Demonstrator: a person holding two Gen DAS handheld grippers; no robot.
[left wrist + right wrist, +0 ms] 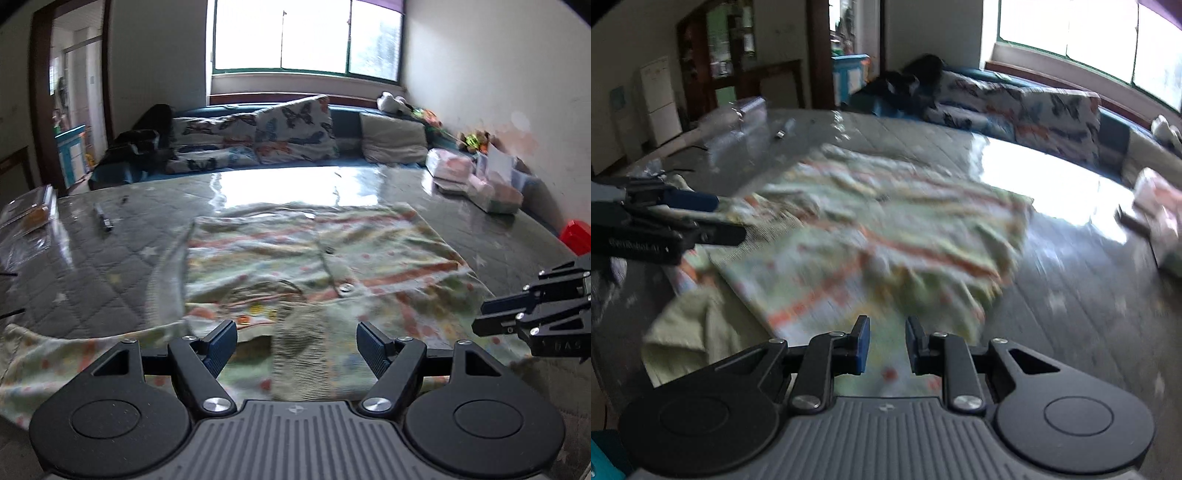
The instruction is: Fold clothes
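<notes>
So the garment [295, 254] here is a pale green knit cardigan with orange stripes and little coloured dots, lying spread out in the middle of the left wrist frame on a grey quilted mattress [92, 266] that's covered in shiny clear plastic. It has a button placket running down the centre, and one silver snap [346, 287] shows up pretty clearly. A ribbed hem or cuff sits at the bottom centre, right in front of the camera. One sleeve trails off toward the lower left of the frame.

The left gripper [296, 341] hangs over the near edge of the cardigan with its jaws wide apart and nothing between them. The fabric is just below, and I can't tell if the tips touch it.

The right gripper [887, 345] shows best in its own camera, bottom centre: jaws narrow, only a small gap, nothing pinched between the blue pads, with cardigan fabric [886, 236] under them. That view is really blurry. In the left wrist view the same gripper pokes in from the right edge, over the cardigan's right side.

Further out: a small dark pen-like thing [102, 218] lies on the mattress at upper left, and some plastic-wrapped packages [476, 181] sit at upper right. Butterfly-print pillows [295, 129] and a plain grey cushion [393, 138] line the back. Behind them is a bright window [306, 35] at top centre.
</notes>
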